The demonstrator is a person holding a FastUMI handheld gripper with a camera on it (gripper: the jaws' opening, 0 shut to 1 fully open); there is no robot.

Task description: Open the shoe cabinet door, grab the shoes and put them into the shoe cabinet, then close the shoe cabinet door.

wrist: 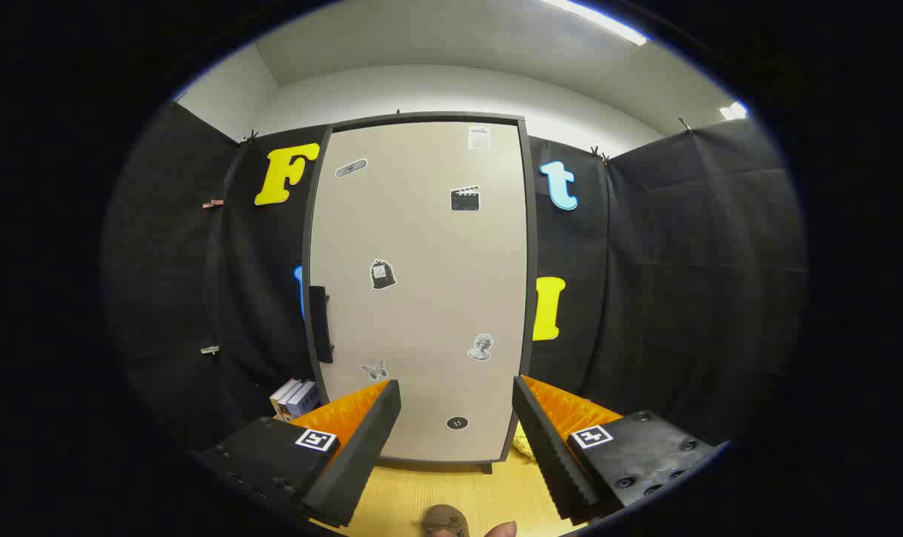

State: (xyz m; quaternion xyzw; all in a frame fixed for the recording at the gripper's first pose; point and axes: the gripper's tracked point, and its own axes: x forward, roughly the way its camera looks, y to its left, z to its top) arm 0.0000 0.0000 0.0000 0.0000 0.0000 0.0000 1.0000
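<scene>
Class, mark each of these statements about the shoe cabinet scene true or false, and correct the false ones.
1. The shoe cabinet door is shut. True.
2. The gripper is clamped on the door handle. False: its fingers are open, holding nothing, short of the door.
3. Stickers dot the door. True, among them a butterfly sticker.
4. The handle is on the door's right edge. False: left edge.
5. Books stand beside the cabinet's left foot. True.

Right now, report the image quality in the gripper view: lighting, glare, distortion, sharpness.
Gripper view: even light from a bright ceiling strip, itself blown out; no glare on the closed cabinet door; fisheye bows the door's edges outward; the door's stickers are sharp, as is its dark handle; the open gripper stands crisp with nothing between its fingers.
</scene>
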